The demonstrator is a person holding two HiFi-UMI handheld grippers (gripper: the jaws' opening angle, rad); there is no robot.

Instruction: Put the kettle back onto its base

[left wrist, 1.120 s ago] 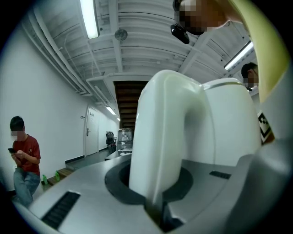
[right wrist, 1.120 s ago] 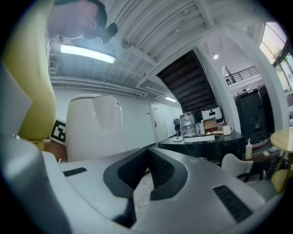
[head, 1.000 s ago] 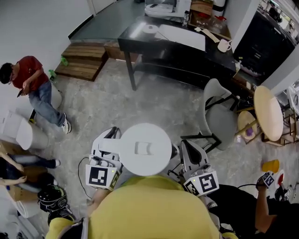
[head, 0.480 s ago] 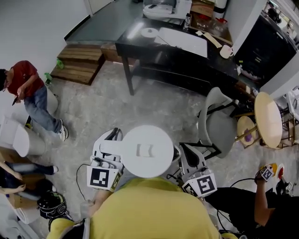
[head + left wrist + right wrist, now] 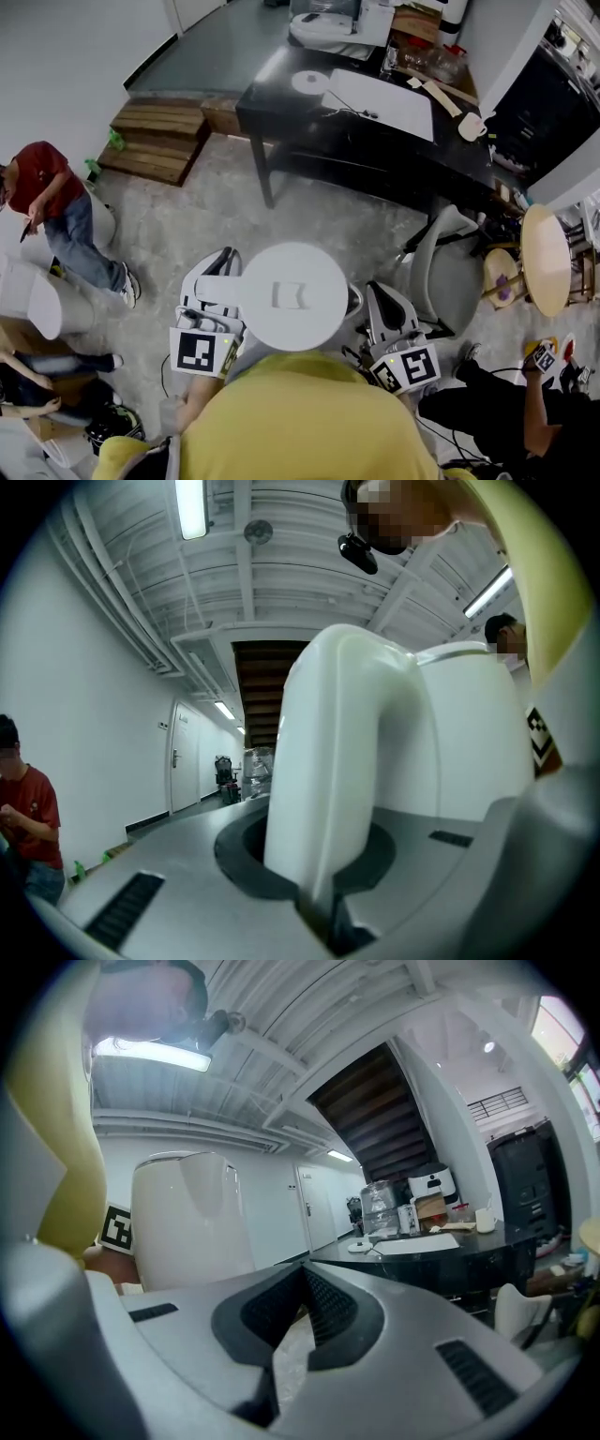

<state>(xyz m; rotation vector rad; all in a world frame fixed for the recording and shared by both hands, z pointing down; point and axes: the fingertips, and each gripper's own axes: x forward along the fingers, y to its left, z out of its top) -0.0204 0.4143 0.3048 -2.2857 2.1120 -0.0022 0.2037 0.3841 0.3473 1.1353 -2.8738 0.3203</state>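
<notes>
A: Room ahead?
B: Speckled grey floor [image 5: 309,211] is lying open up to the black table's [image 5: 412,136] edge.
A: Claws?
B: Left gripper [image 5: 323,907] is clamping the white plastic kettle's [image 5: 293,296] handle; right gripper [image 5: 298,1279] is sitting closed, empty.

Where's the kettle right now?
Head view, low centre: the kettle hangs over the floor, its handle clamped in the left gripper, with the right gripper beside it on the right, short of the black table.
</notes>
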